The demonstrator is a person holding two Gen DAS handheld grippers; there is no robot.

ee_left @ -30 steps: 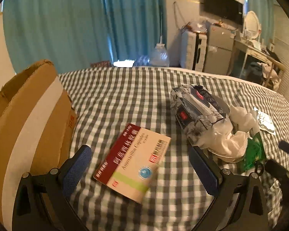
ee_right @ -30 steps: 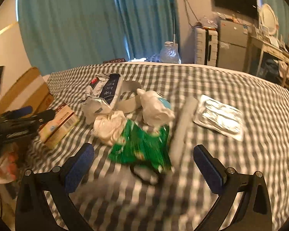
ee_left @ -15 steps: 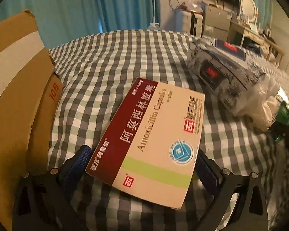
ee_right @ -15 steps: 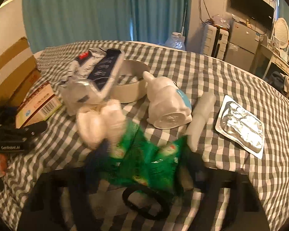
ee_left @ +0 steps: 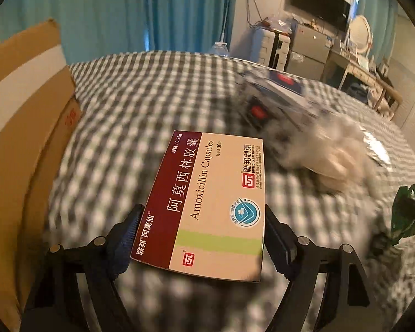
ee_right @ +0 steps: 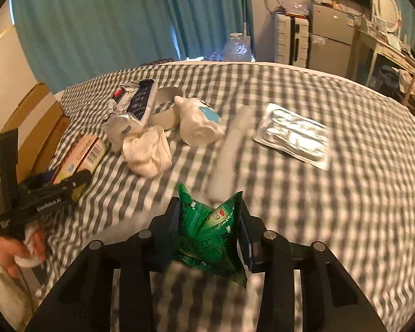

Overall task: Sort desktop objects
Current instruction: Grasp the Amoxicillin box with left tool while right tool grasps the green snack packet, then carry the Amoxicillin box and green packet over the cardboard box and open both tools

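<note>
sorting barely begun: left tongs [ee_left: 202,238] closing around the red-and-cream cardboard medicine box [ee_left: 210,202], right tongs [ee_right: 209,235] closing on the crumpled green foil packet [ee_right: 210,238], other clutter remaining on the checked bed [ee_right: 345,193].

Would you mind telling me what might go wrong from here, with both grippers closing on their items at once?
1. The left gripper is closing on only the near end of the amoxicillin box; held so, the box may pivot or slip when lifted.
2. The right gripper is closing on the green packet, which is already crumpling; its contents could be crushed, or the foil could slide free.
3. The cardboard box stands close beside the left gripper and could be bumped.
</note>
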